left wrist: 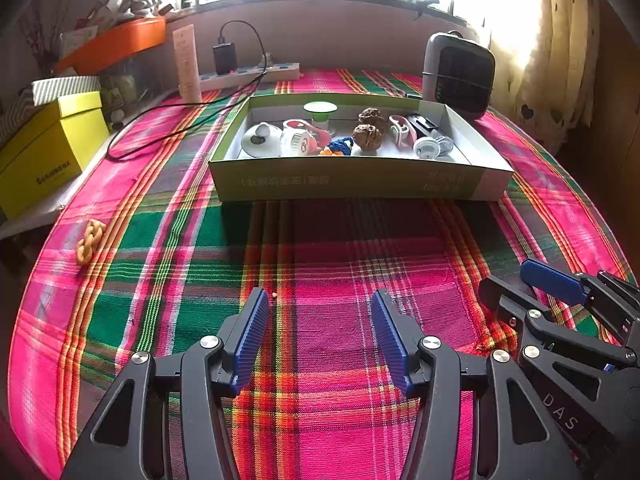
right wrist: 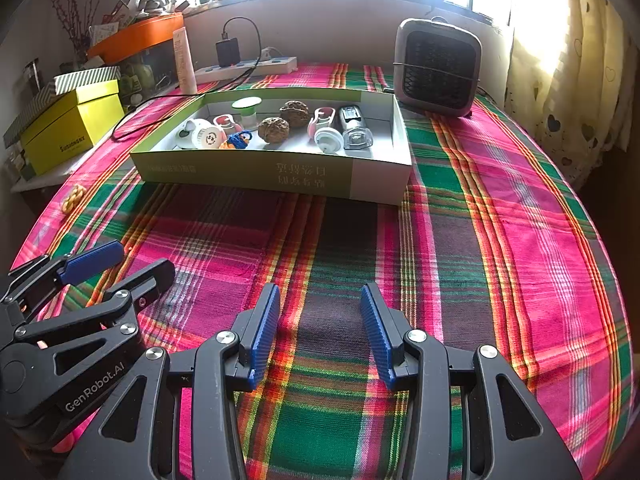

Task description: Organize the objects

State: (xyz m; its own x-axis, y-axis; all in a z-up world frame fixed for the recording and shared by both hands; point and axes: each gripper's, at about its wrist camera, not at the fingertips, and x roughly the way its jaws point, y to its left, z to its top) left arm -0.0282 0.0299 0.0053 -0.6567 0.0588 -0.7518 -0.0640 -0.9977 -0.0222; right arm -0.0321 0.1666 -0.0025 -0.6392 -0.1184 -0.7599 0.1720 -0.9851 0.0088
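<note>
Both grippers, L (left wrist: 320, 336) & R (right wrist: 316, 332), hang released, empty, above plaid cloth (left wrist: 340, 264); tray (left wrist: 352, 180) looks filled; orange chain (left wrist: 90, 242) lies apart at cloth's left edge; next, probably: L reaches over for it.

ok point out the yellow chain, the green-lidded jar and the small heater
yellow chain (left wrist: 90, 241), left wrist view, middle links
green-lidded jar (right wrist: 246, 104), right wrist view, lid top
small heater (right wrist: 438, 67), right wrist view, front grille
</note>
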